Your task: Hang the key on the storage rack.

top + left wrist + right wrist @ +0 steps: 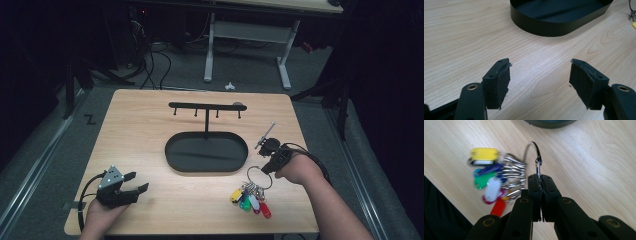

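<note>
A big metal key ring (259, 176) (535, 151) carries a bunch of keys with coloured tags (250, 200) (489, 178): yellow, blue, green, white and red among them. My right gripper (265, 165) (539, 180) is shut on the ring's edge, at the table's right front, with the tags hanging to one side. A black oval tray (175, 160) (536, 27) with a hook rack (206, 106) on a post stands mid-table. My left gripper (136, 182) (540, 72) is open over bare wood at the front left, nothing between its pads.
The light wooden table (140, 125) has a dark drop along its front edge, which shows close to the keys in the right gripper view. A white desk frame (247, 35) and cables lie on the floor beyond the far edge.
</note>
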Available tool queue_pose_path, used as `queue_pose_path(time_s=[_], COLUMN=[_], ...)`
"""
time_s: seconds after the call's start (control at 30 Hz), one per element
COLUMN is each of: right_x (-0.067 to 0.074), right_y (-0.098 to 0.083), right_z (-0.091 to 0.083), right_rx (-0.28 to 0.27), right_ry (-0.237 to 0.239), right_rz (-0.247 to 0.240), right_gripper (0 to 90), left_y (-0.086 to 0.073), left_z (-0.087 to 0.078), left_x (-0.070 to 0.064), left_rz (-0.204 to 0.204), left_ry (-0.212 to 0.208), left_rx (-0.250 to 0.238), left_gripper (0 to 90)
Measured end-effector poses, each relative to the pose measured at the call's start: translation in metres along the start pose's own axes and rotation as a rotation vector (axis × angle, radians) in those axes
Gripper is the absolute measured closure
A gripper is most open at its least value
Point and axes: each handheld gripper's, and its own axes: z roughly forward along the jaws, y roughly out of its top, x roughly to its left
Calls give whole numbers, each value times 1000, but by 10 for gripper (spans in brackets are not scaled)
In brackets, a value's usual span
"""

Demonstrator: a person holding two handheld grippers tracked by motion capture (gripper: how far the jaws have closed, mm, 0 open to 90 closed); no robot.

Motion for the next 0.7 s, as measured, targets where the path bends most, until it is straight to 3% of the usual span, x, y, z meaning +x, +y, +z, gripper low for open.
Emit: queue_pose_path(time_s=[0.7], right_x=[1], right_y=[3], right_z=[-54], right_rx=[4], right_ry=[1], right_rz=[31], right_gripper=[876], left_y=[-1], left_z=[1], left_x=[1], left_rz=[-3], left_ry=[1], left_rx=[10], left_gripper=[332])
